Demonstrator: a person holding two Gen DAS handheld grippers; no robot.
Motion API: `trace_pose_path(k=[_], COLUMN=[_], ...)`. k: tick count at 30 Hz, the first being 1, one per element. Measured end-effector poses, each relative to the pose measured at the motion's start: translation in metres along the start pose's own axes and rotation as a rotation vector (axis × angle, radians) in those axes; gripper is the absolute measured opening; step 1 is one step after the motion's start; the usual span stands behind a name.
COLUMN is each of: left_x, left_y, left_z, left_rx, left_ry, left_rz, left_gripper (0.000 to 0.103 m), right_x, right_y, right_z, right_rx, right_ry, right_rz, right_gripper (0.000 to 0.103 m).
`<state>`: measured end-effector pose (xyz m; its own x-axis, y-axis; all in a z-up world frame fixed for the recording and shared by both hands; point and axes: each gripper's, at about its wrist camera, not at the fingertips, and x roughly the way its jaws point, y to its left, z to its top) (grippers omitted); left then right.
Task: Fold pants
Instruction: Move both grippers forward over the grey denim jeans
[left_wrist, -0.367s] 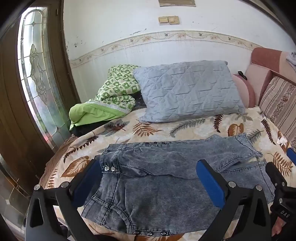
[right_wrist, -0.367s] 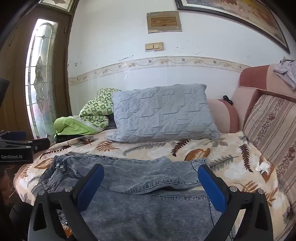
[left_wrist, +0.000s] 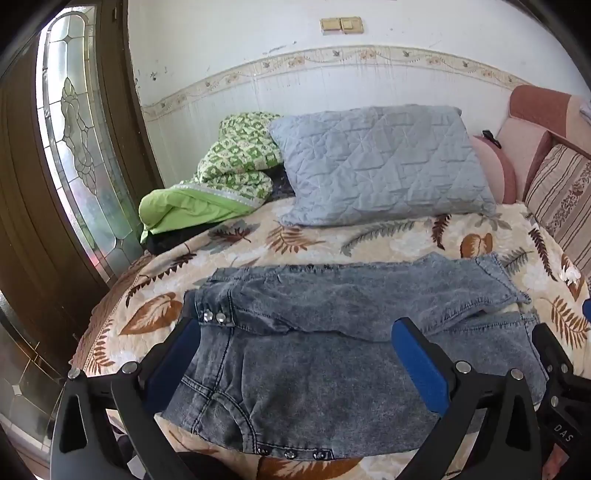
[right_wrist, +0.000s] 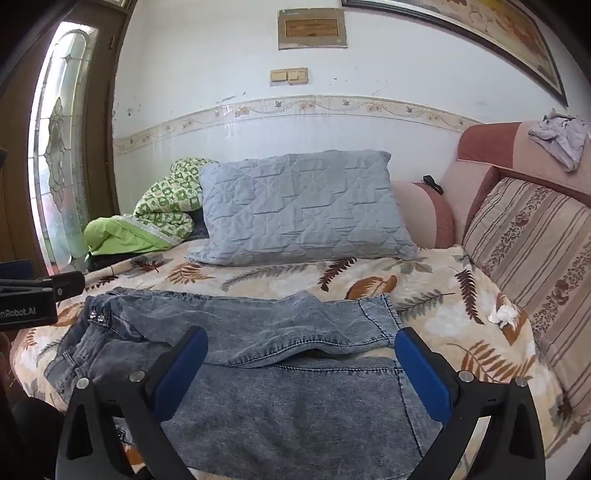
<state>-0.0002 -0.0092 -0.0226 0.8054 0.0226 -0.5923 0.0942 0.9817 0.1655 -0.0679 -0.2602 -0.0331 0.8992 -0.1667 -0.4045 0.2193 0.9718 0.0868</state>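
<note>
Left wrist view has the pants (left_wrist: 314, 369) spread flat on the bed (left_wrist: 388, 236) right under and ahead of the left gripper (left_wrist: 295, 354), waist toward its left finger, one leg lying partly across the other. Both grippers are spread wide, holding nothing. The right gripper (right_wrist: 301, 369) hangs over the leg ends, hem just ahead of its right finger. I'd say pinch waistband and hem together, lift evenly and keep the edges lined up. A pillow (left_wrist: 376, 166) sits well beyond, out of the way
</note>
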Motion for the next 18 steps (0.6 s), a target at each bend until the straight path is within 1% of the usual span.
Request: trace_pose_path(k=[3, 5, 11, 18], left_x=[0.007, 0.011, 0.009, 0.014], left_y=[-0.005, -0.007, -0.013, -0.019], left_z=[-0.008, -0.011, -0.011, -0.014], left_rx=[0.012, 0.017, 0.028, 0.035], left_ry=[0.027, 0.041, 0.025, 0.042], left_rz=[0.006, 0.001, 0.006, 0.001], left_gripper=[0.103, 0.103, 0.103, 0.103], right_x=[0.014, 0.023, 0.022, 0.022], right_y=[0.027, 0.049, 0.05, 0.049], right_z=[0.01, 0.019, 0.027, 0.03], right_rx=[-0.041, -0.056, -0.072, -0.061], right_ry=[0.057, 0.077, 0.089, 0.108], right_rz=[-0.034, -0.057, -0.102, -0.109], right_gripper=[0.102, 0.102, 0.102, 0.102])
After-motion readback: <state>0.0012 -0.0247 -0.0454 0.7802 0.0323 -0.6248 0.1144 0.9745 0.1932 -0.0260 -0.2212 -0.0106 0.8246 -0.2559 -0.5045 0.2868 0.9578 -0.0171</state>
